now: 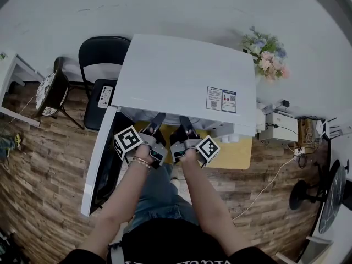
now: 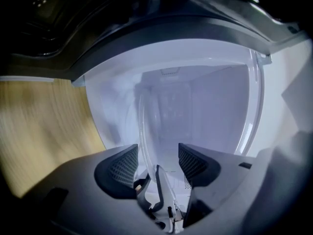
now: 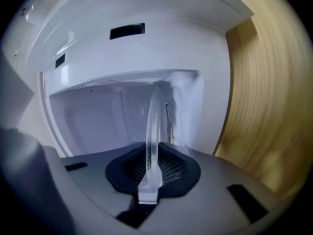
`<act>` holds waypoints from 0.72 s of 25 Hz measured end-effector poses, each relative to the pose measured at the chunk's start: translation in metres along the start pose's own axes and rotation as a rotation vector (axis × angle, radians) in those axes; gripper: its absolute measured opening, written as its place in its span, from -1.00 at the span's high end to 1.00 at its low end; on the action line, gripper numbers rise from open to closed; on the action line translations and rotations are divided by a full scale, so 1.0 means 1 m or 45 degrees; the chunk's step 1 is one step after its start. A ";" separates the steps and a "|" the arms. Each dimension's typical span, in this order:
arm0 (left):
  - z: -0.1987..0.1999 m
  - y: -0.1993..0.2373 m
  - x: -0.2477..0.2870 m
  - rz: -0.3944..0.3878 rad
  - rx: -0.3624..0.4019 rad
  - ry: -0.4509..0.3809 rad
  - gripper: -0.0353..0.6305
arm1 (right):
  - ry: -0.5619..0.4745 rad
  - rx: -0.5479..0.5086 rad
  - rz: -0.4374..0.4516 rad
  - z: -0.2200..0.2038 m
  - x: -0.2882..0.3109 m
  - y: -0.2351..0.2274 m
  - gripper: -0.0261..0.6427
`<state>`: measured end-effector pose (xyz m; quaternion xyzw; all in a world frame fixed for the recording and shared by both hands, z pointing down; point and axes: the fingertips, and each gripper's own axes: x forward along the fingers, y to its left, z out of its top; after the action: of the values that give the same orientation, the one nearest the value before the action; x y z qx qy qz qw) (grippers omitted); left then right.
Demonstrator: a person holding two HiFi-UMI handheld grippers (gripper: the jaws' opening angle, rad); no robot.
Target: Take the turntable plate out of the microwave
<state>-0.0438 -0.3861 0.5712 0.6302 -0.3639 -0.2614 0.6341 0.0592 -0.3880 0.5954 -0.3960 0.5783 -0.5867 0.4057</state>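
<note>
Right claw point(image 3: 152, 166) tight on turntable plate point(image 3: 154, 124) edge.

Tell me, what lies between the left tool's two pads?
The rim of the glass turntable plate, with the left tool open around it; the left gripper view shows this.

The turntable plate point(image 3: 153, 126) lies between the jaws of the left tongs point(image 2: 157, 161) and the right tongs point(image 3: 154, 168), inside the microwave point(image 1: 187, 76) ahead; the door point(image 1: 98, 161) hangs left of both.
</note>
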 end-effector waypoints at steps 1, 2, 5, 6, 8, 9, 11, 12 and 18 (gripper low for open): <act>-0.001 0.003 0.000 0.007 0.000 0.004 0.13 | 0.002 -0.001 0.005 0.000 -0.002 -0.001 0.77; -0.002 0.006 0.000 0.015 0.001 0.008 0.13 | 0.005 -0.003 0.010 -0.001 -0.005 -0.002 0.77; -0.003 0.016 0.001 0.037 -0.003 0.010 0.13 | 0.012 0.004 0.032 -0.001 -0.012 0.000 0.76; -0.004 0.019 0.001 0.042 -0.004 0.010 0.14 | 0.013 0.007 0.039 -0.001 -0.015 0.000 0.76; -0.005 0.024 0.002 0.045 -0.004 0.009 0.19 | 0.023 0.007 0.054 -0.002 -0.020 0.001 0.76; -0.006 0.026 0.003 0.040 -0.007 0.005 0.21 | 0.032 0.002 0.059 -0.003 -0.022 0.001 0.76; -0.006 0.028 0.004 0.022 -0.015 -0.006 0.25 | 0.052 -0.014 0.061 -0.004 -0.028 0.000 0.76; -0.006 0.028 0.004 0.014 -0.017 -0.013 0.27 | 0.062 -0.022 0.062 -0.005 -0.031 -0.001 0.76; -0.005 0.029 0.007 -0.010 -0.024 -0.052 0.39 | 0.097 -0.025 0.096 -0.007 -0.038 0.001 0.75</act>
<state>-0.0397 -0.3867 0.6007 0.6200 -0.3720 -0.2801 0.6314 0.0662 -0.3502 0.5942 -0.3554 0.6136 -0.5798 0.4014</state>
